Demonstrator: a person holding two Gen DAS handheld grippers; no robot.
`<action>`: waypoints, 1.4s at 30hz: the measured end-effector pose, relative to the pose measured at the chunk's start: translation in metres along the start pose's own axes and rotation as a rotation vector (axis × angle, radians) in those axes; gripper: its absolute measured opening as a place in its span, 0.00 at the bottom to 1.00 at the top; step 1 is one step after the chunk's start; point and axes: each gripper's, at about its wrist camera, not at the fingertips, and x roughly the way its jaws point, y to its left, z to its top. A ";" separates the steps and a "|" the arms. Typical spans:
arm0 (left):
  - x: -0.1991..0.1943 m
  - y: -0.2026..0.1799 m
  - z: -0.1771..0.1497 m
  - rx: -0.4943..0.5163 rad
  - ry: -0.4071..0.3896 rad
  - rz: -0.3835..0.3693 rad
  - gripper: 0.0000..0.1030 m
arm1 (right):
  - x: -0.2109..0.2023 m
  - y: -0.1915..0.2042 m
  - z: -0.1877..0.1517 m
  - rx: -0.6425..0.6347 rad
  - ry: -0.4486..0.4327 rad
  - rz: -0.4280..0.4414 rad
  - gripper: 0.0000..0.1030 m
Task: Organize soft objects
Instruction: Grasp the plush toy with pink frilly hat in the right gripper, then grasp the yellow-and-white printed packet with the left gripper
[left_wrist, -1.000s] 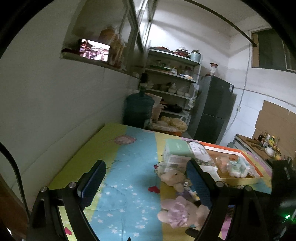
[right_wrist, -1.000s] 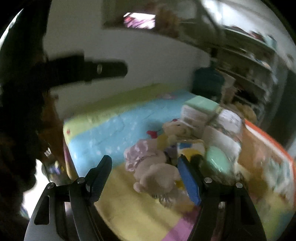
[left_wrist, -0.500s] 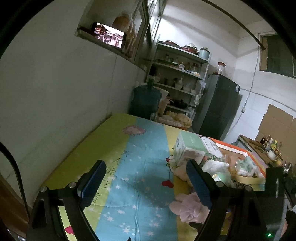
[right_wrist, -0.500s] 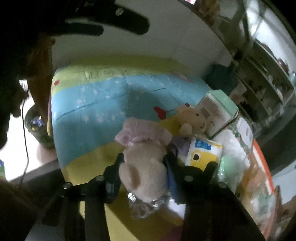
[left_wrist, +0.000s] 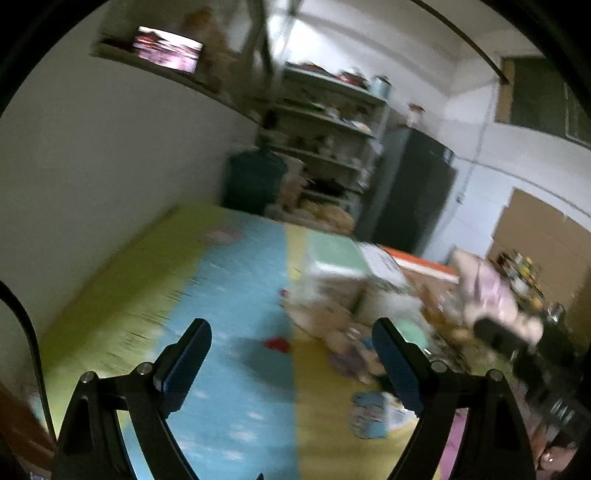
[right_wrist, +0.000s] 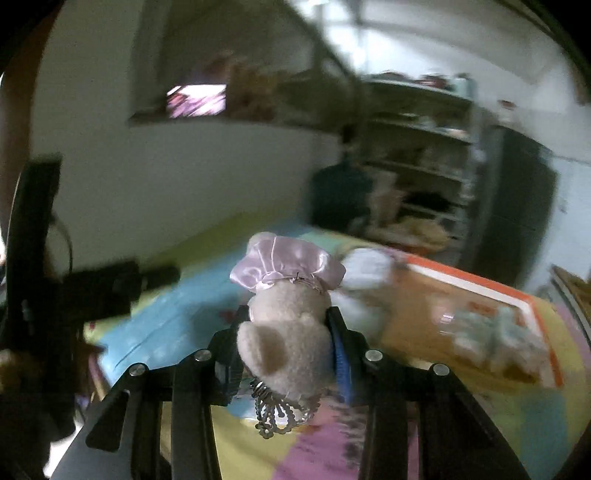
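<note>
Surface: a bed-like platform covered by a sheet (left_wrist: 236, 332) in broad lime, blue and yellow bands, with pale stars and a red heart motif (left_wrist: 277, 344). It is set against a plain white wall (left_wrist: 110, 155). Both views are smeared by blur.

Room: dim. A high ledge on the wall carries a lit screen (left_wrist: 168, 48). At the far end of the surface a dark green water jug (left_wrist: 256, 181) is seen in front of open shelving (left_wrist: 325, 122) loaded with crockery; a dark refrigerator (left_wrist: 413, 192) stands just beside the shelves. Cardboard is propped against the right-hand wall.

On the surface, right half: an orange-rimmed tray (right_wrist: 480, 291) holding pale soft items, too blurred to name. Near it a mint-topped box (left_wrist: 340, 258) is stood, with a heap of small plush toys and packets (left_wrist: 351, 332) at its foot. A blue-and-white packet (left_wrist: 373, 413) lies apart, closer to the camera.

Left gripper (left_wrist: 291, 369): jaws spread wide, nothing between them, held above the blue band.

Right gripper (right_wrist: 286, 343): closed on a beige plush bear (right_wrist: 288, 332) in a pink satin dress, clear of the sheet; a beaded trim hangs beneath it. In the left view the bear is seen raised at the right, above the tray. The heap and the box stand between the left gripper and the tray.
</note>
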 end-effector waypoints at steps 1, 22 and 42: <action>0.005 -0.007 -0.003 0.008 0.016 -0.013 0.86 | -0.005 -0.006 0.000 0.024 -0.012 -0.017 0.40; 0.069 -0.078 -0.045 0.032 0.161 -0.090 0.48 | -0.036 -0.058 -0.039 0.187 -0.032 -0.035 0.41; 0.031 -0.085 -0.034 0.101 0.043 -0.088 0.43 | -0.045 -0.065 -0.040 0.233 -0.069 -0.023 0.41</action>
